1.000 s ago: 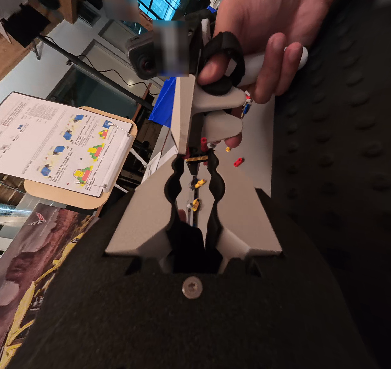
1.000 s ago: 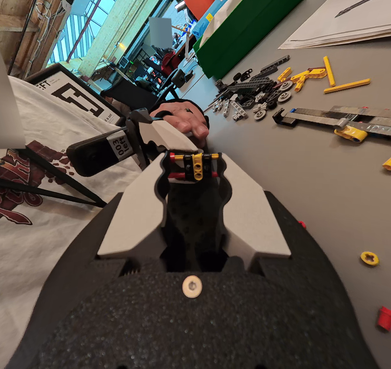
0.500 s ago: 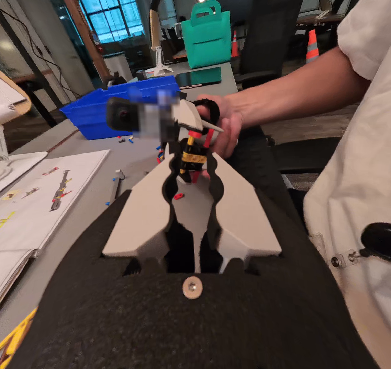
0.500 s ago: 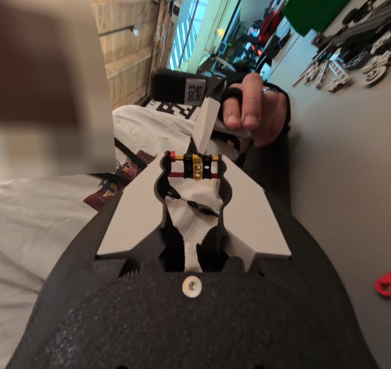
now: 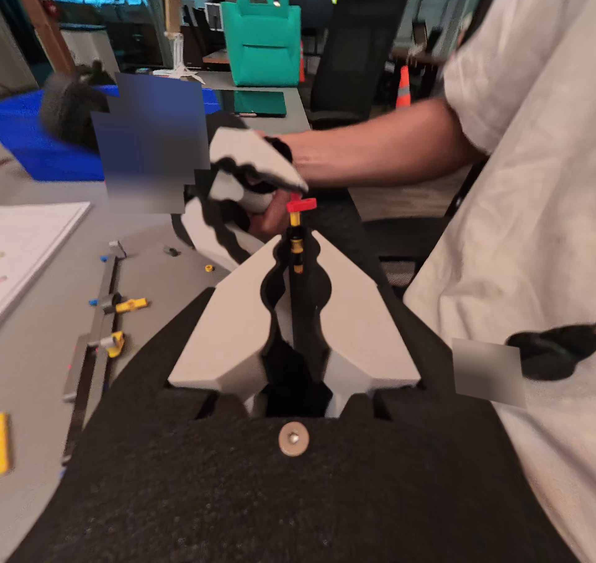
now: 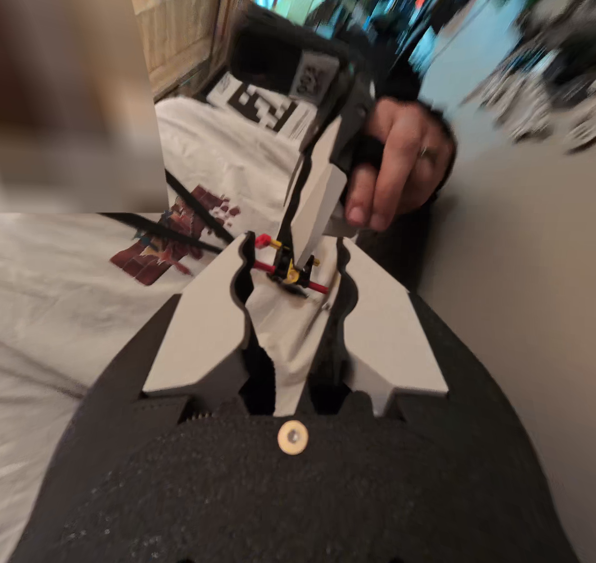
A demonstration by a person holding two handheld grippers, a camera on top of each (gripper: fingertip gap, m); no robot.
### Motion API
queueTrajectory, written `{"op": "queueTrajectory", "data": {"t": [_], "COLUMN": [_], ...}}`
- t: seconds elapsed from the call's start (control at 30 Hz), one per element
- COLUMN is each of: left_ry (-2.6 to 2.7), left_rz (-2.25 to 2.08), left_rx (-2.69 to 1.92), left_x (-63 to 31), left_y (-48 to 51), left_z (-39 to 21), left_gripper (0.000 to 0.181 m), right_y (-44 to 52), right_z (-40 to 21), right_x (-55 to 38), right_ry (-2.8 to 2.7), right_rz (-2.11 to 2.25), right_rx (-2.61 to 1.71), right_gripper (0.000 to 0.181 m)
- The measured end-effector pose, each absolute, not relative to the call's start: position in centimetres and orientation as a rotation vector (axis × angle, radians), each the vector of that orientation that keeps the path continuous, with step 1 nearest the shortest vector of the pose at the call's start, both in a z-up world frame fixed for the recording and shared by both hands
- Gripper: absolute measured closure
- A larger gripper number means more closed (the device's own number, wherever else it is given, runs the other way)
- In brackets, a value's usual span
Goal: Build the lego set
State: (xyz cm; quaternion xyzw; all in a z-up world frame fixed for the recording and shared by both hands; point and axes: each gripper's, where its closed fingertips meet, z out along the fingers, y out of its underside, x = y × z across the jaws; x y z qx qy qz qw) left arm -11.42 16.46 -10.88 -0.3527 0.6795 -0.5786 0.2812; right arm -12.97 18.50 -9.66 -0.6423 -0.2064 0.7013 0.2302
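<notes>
A person's white shirt (image 5: 516,225) filled the right of the left wrist view, beside a grey table (image 5: 145,276) with a blue bin (image 5: 32,147) and a green bag (image 5: 261,47) behind. Only this view showed the loose pieces (image 5: 131,305) strewn on the table. The left gripper (image 5: 296,241) was clenched on a small black, yellow and red lego assembly (image 5: 296,250), held upright at its fingertips above the table's edge. The right wrist view showed the right gripper (image 6: 293,239) released, its jaws spread wide on either side of that assembly without touching it. It alone showed the hand (image 6: 400,173) that gripped the left tool.
</notes>
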Motion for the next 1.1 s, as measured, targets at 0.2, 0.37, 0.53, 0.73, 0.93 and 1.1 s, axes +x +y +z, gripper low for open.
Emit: {"op": "queueTrajectory", "data": {"t": [0.2,0.37,0.53,0.73,0.93,1.1], "left_ry": [1.375,1.335,1.442,1.475,1.49,1.495], "left_rz": [-2.034,-2.06,-1.867,-1.83,-1.822,-1.792], "left_rx": [-1.415,-1.672,-1.719,-1.724,-1.724,-1.716], "left_x": [-10.3,-9.3,-9.0,-9.1,-9.1,-9.2], "left_y": [22.8,24.0,23.9,23.9,23.7,23.7], "left_z": [-8.8,-11.3,-13.3,-13.8,-13.9,-14.0], "left_gripper": [0.176,0.176,0.175,0.175,0.175,0.175], "right_y": [22.7,23.8,24.9,25.5,25.6,25.6], "right_z": [-7.7,-10.0,-12.2,-12.9,-13.5,-13.5], "right_x": [-8.7,-9.8,-10.3,-10.1,-10.2,-10.2], "right_ry": [-0.591,-0.97,-1.119,-1.173,-1.198,-1.208], "right_rz": [0.895,-0.117,-0.342,-0.401,-0.39,-0.39], "right_rx": [-1.754,-1.943,-1.956,-1.934,-1.947,-1.935], "right_gripper": [0.117,0.117,0.126,0.138,0.142,0.146]}}
